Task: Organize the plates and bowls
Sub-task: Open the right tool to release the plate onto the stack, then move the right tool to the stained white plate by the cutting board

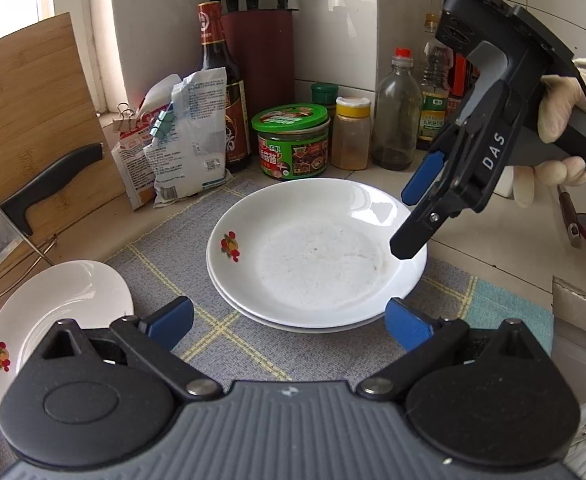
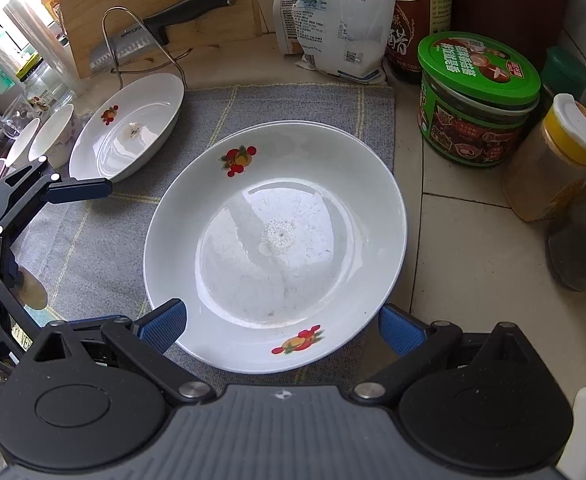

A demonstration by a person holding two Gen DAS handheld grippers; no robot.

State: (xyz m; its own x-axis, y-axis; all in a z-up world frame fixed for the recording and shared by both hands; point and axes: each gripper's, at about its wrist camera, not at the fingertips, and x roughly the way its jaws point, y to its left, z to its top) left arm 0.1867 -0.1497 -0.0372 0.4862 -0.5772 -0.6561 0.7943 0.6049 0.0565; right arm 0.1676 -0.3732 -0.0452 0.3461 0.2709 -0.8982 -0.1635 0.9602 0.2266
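Observation:
A stack of two white plates with fruit prints (image 1: 317, 256) (image 2: 277, 248) sits on a grey checked mat (image 1: 221, 332) (image 2: 93, 248). A third white plate (image 1: 53, 320) (image 2: 129, 128) lies at the mat's left. My left gripper (image 1: 289, 320) is open and empty, just in front of the stack. My right gripper (image 2: 281, 324) is open, its fingers either side of the stack's near rim; in the left wrist view it (image 1: 405, 220) hovers over the stack's right rim. Small white bowls (image 2: 49, 136) stand left of the third plate.
A jar with a green lid (image 1: 293, 140) (image 2: 477, 96), a spice jar with a yellow lid (image 1: 351, 132) (image 2: 553, 160), bottles (image 1: 397, 112) and bags (image 1: 181, 136) line the back of the counter. A knife (image 2: 161, 28) rests on a wire rack by a wooden board (image 1: 33, 112).

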